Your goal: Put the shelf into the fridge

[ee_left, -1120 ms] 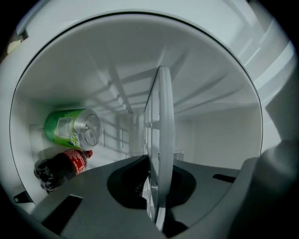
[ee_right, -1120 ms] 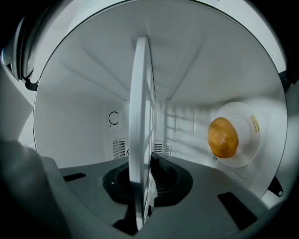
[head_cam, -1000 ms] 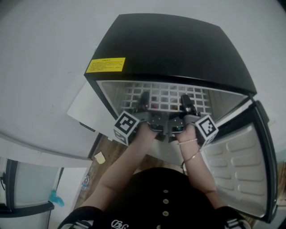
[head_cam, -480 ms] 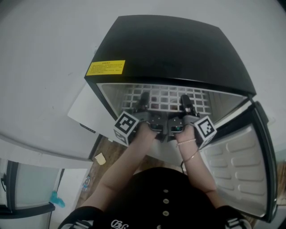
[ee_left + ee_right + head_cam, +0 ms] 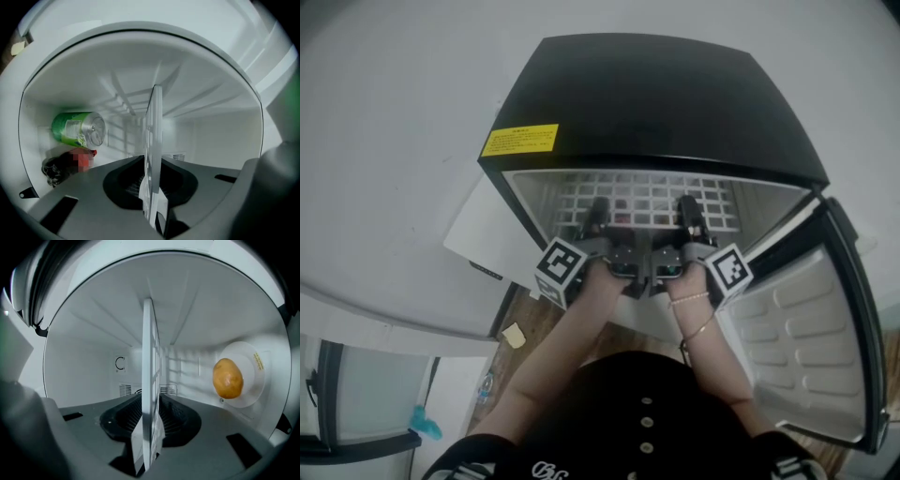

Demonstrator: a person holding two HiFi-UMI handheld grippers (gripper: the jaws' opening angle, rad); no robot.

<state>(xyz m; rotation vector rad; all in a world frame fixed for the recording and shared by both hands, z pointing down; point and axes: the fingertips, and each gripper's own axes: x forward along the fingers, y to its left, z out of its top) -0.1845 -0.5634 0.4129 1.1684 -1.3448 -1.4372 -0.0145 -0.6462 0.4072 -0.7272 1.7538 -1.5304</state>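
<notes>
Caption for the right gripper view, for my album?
Inside the fridge: right hand-held gripper clamps the shelf, potato on plate nearby.

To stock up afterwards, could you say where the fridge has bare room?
One side of the white wire shelf is bare to the back wall. The other is crowded: a green can, a dark plastic bottle and a yellow potato on a round white plate.

Fridge [image 5: 656,94] sticker [image 5: 520,139] print (too small)

Domestic-type room, indicated by: black compact fridge [image 5: 656,94] set against white wall [image 5: 394,103]; wood-pattern floor [image 5: 521,307]; drinks can [image 5: 77,129], bottle [image 5: 61,168] and potato [image 5: 228,378] stored inside.
</notes>
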